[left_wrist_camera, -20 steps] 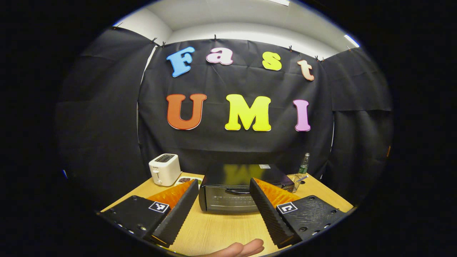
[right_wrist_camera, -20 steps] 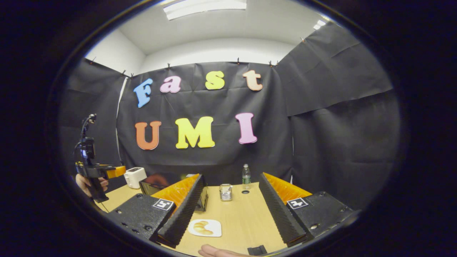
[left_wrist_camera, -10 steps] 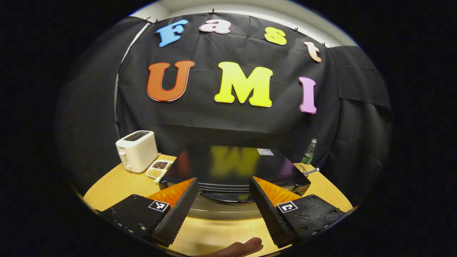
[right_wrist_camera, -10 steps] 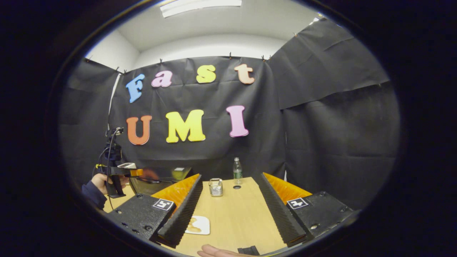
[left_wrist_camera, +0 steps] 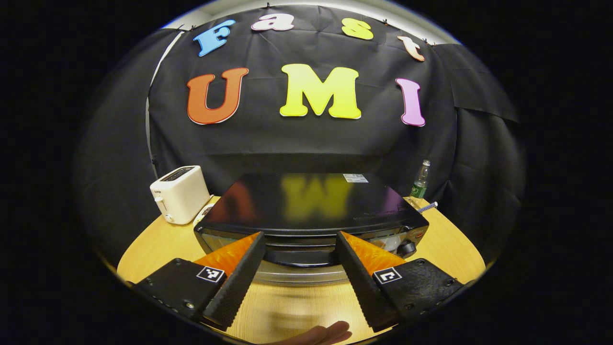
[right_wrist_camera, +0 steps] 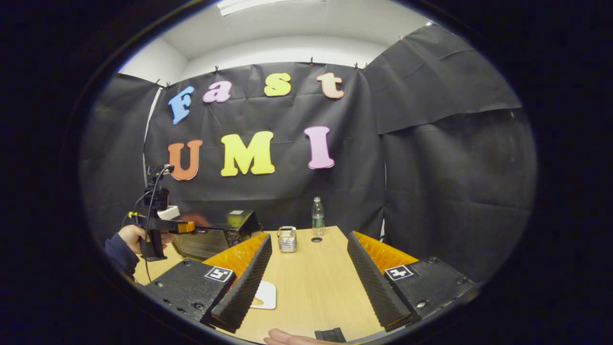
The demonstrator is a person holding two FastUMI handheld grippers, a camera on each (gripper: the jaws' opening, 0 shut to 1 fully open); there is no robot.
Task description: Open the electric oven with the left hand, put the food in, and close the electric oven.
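Oven (left_wrist_camera: 311, 211) sits black and shut on the wooden table (left_wrist_camera: 153, 244), its door handle (left_wrist_camera: 301, 256) right between the 2 spread fingers of the left gripper (left_wrist_camera: 299, 247) — jaws wide, holding nothing, no finger seen touching the handle. Right gripper (right_wrist_camera: 309, 261) hangs over the table, equally wide and empty; a white plate (right_wrist_camera: 266, 294) with food lies half hidden behind its left finger. Farther out — a white toaster (left_wrist_camera: 179, 194) left of the oven, a bottle (left_wrist_camera: 420, 179) to its right, a small metal basket (right_wrist_camera: 287, 239) near it.
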